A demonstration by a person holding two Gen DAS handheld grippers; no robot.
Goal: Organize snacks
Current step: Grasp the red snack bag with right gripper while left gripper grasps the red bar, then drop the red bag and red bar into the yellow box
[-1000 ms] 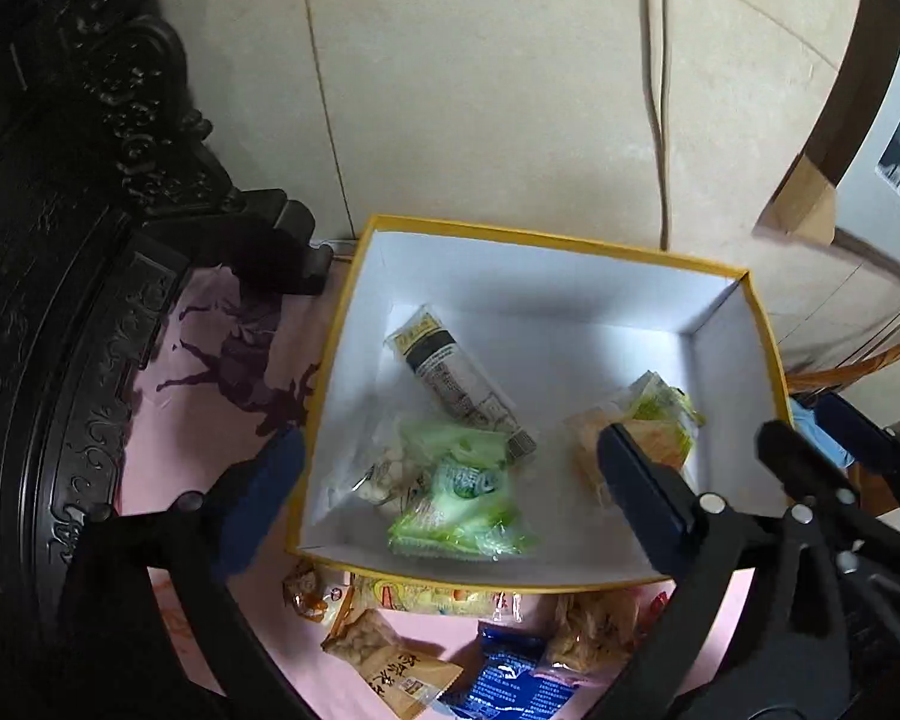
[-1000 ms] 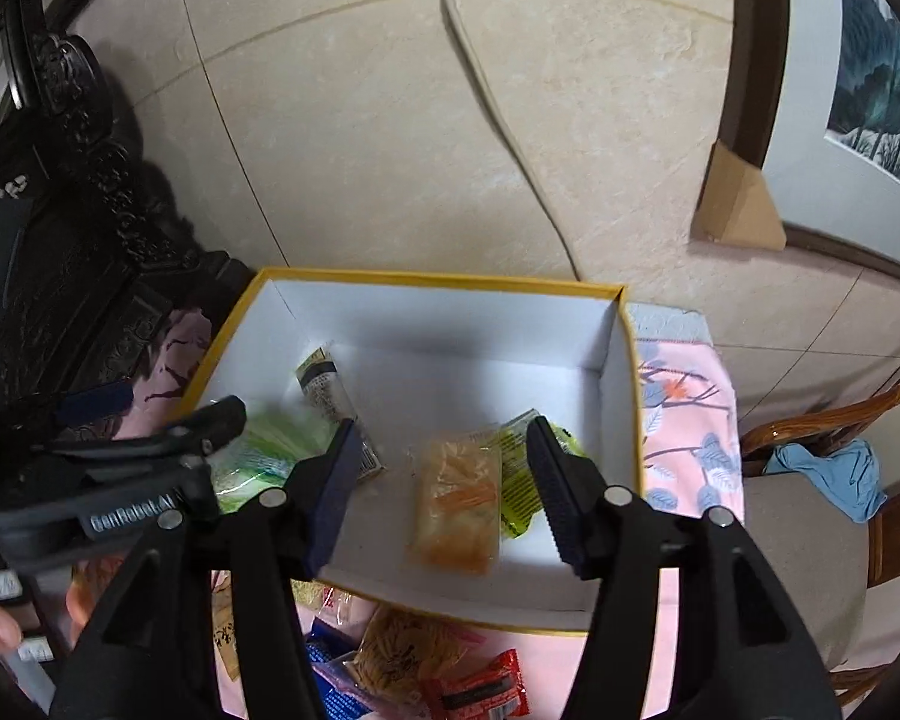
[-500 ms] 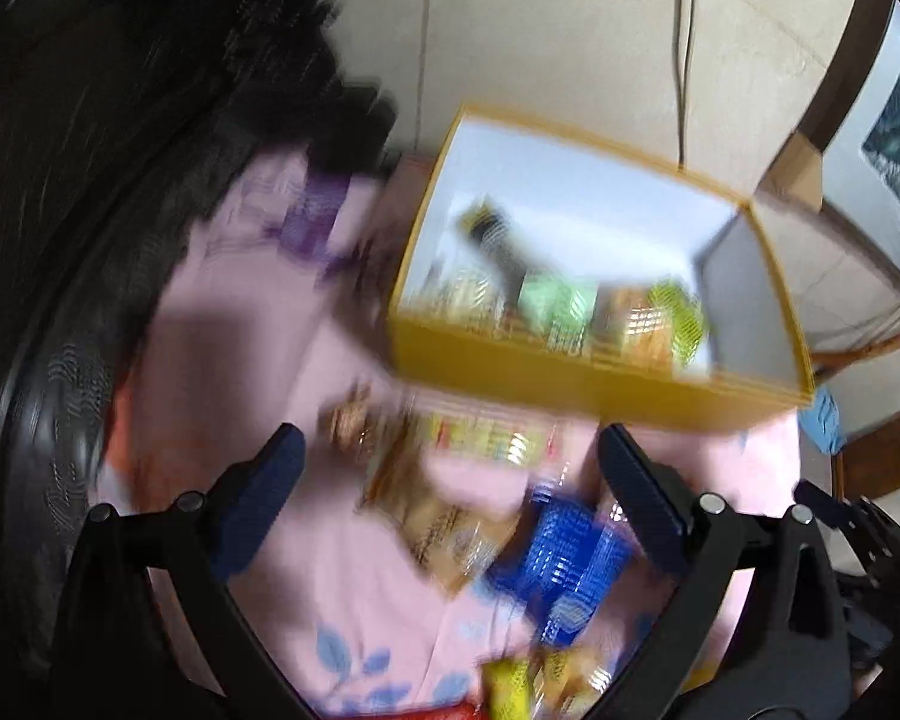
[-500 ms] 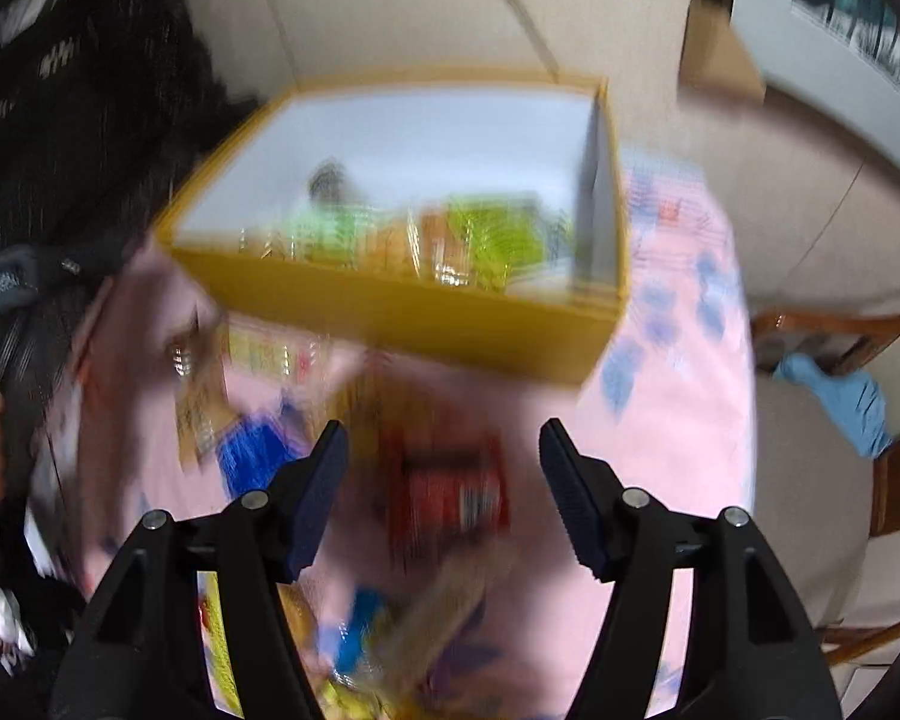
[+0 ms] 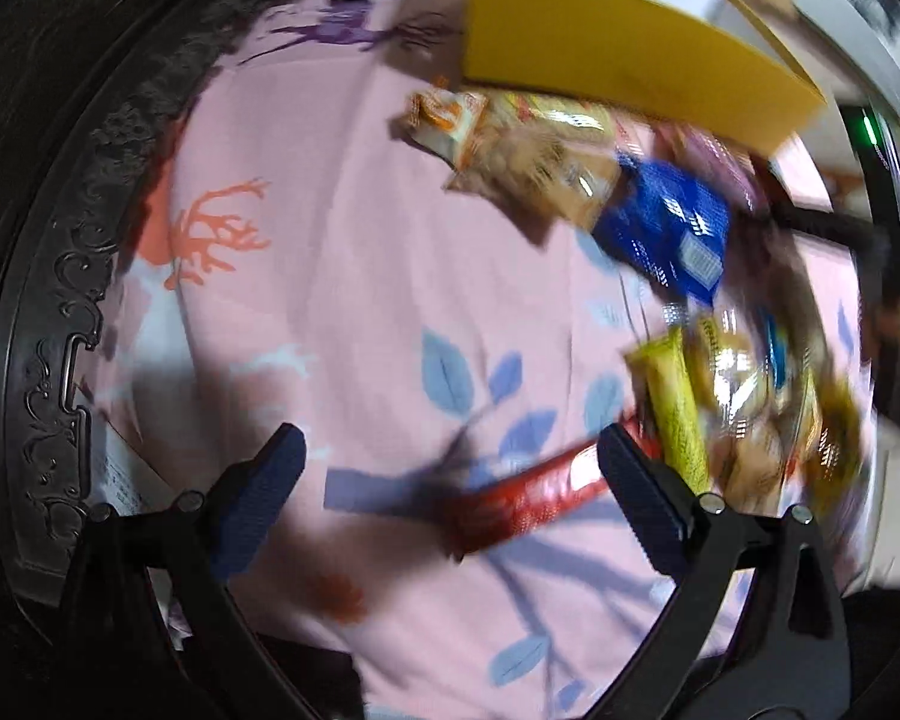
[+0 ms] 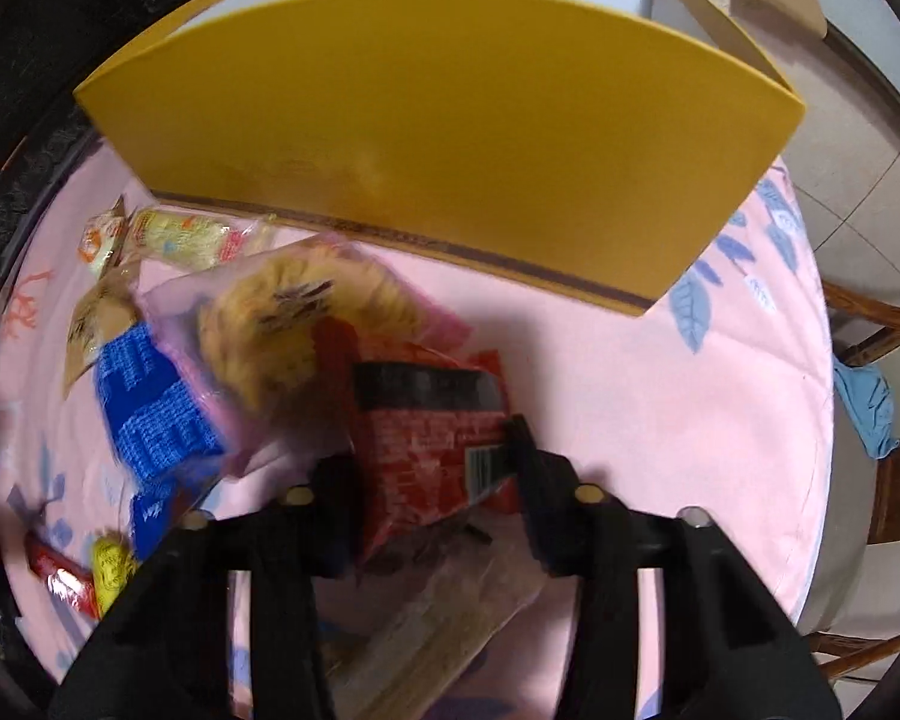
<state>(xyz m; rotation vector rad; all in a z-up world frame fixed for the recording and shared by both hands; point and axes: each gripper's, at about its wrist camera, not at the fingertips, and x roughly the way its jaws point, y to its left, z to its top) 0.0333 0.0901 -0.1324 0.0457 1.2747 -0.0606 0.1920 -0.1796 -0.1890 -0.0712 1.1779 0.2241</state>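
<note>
Two grippers we see: the right gripper [image 6: 432, 462] is closing on a red packet [image 6: 432, 438] beside the yellow box [image 6: 450, 120], barcode showing, print unreadable; the left gripper [image 5: 450, 480] gapes wide above the pink cloth [image 5: 330, 240].

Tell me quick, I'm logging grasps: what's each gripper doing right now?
Left gripper: open, empty, above the red stick pack.
Right gripper: jaws closing, pads on both sides of the red snack packet.
</note>
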